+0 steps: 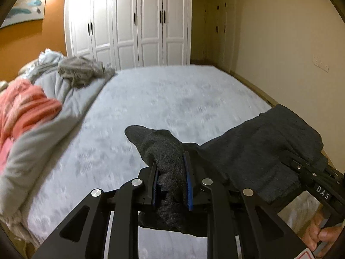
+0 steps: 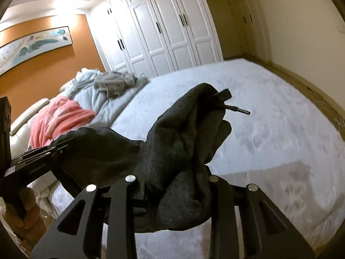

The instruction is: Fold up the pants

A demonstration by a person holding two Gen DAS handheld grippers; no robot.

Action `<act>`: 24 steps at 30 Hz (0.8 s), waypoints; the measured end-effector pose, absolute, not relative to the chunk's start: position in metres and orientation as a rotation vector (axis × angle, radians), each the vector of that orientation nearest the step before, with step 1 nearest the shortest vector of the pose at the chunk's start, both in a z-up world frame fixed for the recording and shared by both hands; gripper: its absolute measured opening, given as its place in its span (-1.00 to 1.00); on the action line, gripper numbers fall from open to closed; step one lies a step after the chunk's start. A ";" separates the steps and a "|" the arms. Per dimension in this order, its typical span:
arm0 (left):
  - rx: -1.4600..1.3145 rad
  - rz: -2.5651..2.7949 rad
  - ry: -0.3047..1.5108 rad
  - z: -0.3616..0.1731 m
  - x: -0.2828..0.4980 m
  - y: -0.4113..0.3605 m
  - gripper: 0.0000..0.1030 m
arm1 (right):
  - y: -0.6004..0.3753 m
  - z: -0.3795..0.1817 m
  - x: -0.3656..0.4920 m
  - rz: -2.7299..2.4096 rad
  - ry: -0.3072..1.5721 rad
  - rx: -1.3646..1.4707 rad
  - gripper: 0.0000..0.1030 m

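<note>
Left wrist view: we've got both tools, left tool (image 1: 170, 179) and right tool (image 2: 172, 185), clamped on the pants (image 1: 254, 146), held up over the bed (image 1: 172, 90) to spread them.

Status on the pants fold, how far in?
Done: the dark grey pants are picked up, one bunch clamped in the left gripper, another in the right gripper, with cloth spanning between them above the grey bed. In hand: carrying them; both views are motion-blurred. Left: laying them flat and every fold; no crease visible yet.
</note>
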State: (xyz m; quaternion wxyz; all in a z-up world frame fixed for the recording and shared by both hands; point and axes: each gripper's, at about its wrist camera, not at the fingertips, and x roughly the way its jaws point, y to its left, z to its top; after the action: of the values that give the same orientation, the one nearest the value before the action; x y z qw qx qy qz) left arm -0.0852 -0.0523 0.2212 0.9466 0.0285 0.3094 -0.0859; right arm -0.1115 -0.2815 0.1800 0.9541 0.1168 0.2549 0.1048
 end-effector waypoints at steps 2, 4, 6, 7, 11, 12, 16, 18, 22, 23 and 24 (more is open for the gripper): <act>0.062 -0.164 0.613 0.229 -0.069 -0.052 -0.68 | -0.282 0.188 -0.094 0.218 0.494 0.231 -0.47; 0.069 -0.152 0.597 0.236 -0.046 -0.050 -0.68 | -0.281 0.197 -0.070 0.219 0.467 0.225 -0.48; 0.079 -0.139 0.579 0.243 -0.026 -0.051 -0.68 | -0.279 0.203 -0.048 0.220 0.446 0.226 -0.47; 0.082 -0.134 0.572 0.245 -0.018 -0.051 -0.68 | -0.279 0.205 -0.038 0.221 0.435 0.223 -0.47; 0.100 -0.122 0.535 0.258 0.020 -0.054 -0.68 | -0.279 0.213 0.000 0.221 0.399 0.210 -0.47; 0.103 -0.121 0.524 0.262 0.028 -0.054 -0.68 | -0.279 0.214 0.008 0.221 0.393 0.206 -0.48; 0.096 -0.118 0.491 0.267 0.072 -0.055 -0.67 | -0.282 0.216 0.050 0.216 0.384 0.197 -0.46; 0.087 -0.122 0.508 0.257 0.102 -0.055 -0.64 | -0.292 0.204 0.088 0.206 0.413 0.221 -0.44; 0.013 -0.083 0.597 0.192 0.170 -0.044 0.67 | -0.318 0.120 0.170 0.095 0.602 0.225 0.02; -0.005 -0.067 0.647 0.163 0.184 -0.038 0.74 | -0.326 0.095 0.180 0.021 0.663 0.202 0.09; -0.027 -0.046 0.723 0.121 0.196 -0.030 0.72 | -0.336 0.060 0.186 -0.077 0.762 0.172 0.09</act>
State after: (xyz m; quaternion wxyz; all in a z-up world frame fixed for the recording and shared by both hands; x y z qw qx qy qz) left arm 0.1958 -0.0298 0.1206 0.9350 -0.0133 0.3538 -0.0224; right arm 0.1859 -0.3357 0.0599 0.9239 0.0840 0.3713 -0.0377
